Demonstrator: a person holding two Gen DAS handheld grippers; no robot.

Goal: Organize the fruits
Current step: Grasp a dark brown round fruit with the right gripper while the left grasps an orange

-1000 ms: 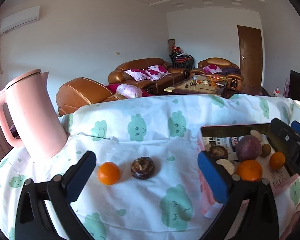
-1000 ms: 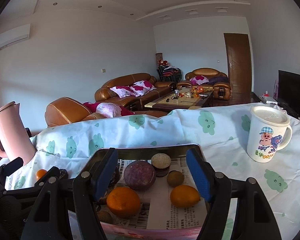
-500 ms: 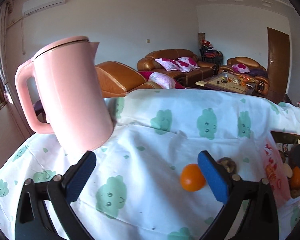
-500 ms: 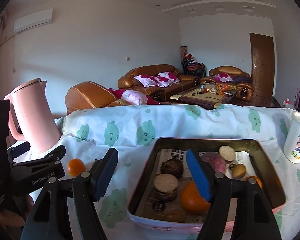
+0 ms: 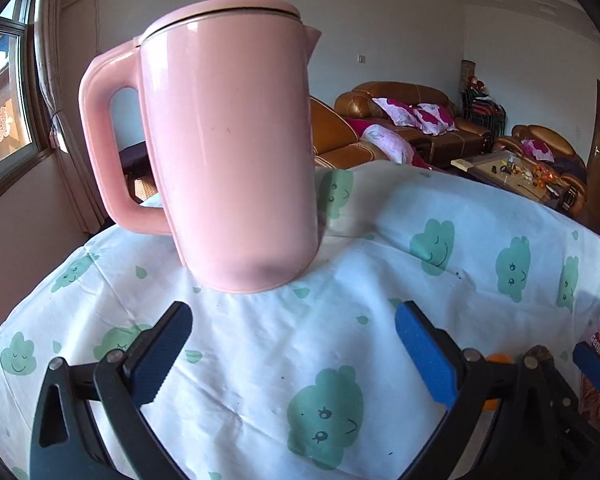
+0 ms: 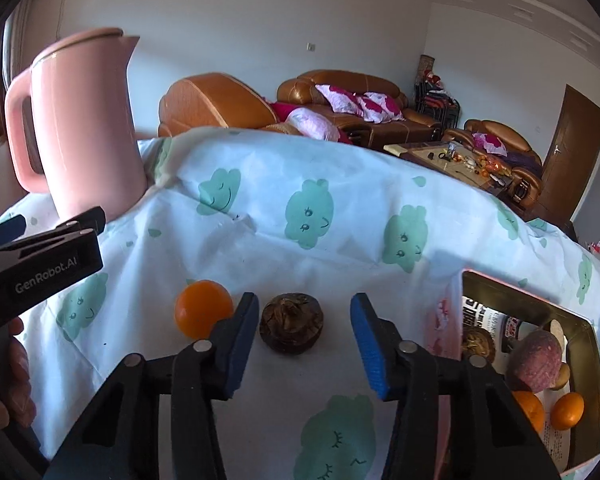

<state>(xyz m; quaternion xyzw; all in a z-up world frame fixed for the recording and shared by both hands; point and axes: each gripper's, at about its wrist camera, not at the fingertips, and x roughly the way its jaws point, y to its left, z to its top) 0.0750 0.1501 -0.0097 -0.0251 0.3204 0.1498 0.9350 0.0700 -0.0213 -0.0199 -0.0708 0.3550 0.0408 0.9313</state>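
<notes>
A brown mangosteen (image 6: 291, 329) lies on the cloud-print tablecloth (image 6: 320, 240), with an orange tangerine (image 6: 203, 309) just left of it. My right gripper (image 6: 304, 334) is open, its blue pads on either side of the mangosteen without touching it. A pink box (image 6: 532, 308) at the right holds several fruits on newspaper, among them a purple passion fruit (image 6: 534, 356) and tangerines (image 6: 566, 410). My left gripper (image 5: 294, 344) is open and empty, facing the pink kettle (image 5: 228, 148). The tangerine (image 5: 498, 358) peeks out behind its right finger.
The pink kettle (image 6: 80, 128) stands at the table's far left. My left gripper body (image 6: 36, 268) reaches in from the left in the right wrist view. Beyond the table are brown sofas (image 6: 340, 108) and a coffee table (image 6: 452, 160).
My left gripper has swung left, from the loose fruits to the kettle. My right gripper has moved left from over the box to the mangosteen, and its pads now flank it.
</notes>
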